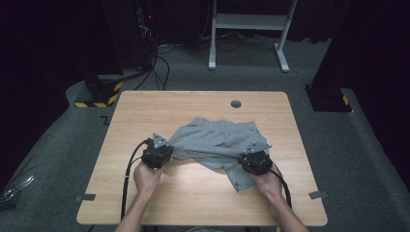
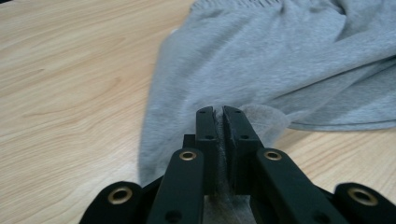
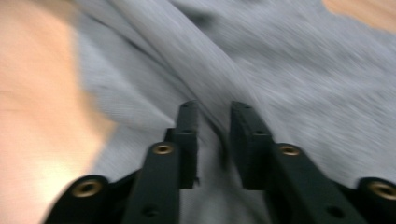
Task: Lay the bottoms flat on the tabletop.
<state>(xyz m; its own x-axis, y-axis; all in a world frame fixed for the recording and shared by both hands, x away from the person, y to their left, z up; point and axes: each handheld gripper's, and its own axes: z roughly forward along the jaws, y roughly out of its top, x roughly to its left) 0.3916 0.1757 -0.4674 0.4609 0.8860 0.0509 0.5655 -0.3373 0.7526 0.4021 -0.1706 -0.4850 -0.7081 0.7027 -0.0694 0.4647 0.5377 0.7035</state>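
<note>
Between the black jaws of the left gripper [image 2: 217,112], a thin fold of the grey shorts [image 1: 217,142] is being pinched: the jaws are standing nearly together with cloth sandwiched in the slit. Farther along the near edge of the garment, the right gripper [image 3: 212,109] is riding over a raised ridge of fabric with its jaws a little apart; that picture is blurring with motion, so whether it is truly gripping cannot be told. The shorts are lying crumpled across the middle of the wooden table [image 1: 145,104], waistband toward the far side, one leg trailing toward the person's right hand [image 1: 268,182].

Judging by this, the step in hand is spreading the cloth flat. Doing it well likely means getting the right jaws closing firmly on a hem before pulling, then drawing both grippers apart evenly and low. Bare tabletop is lying open on both sides and toward the near edge, giving room.
</note>
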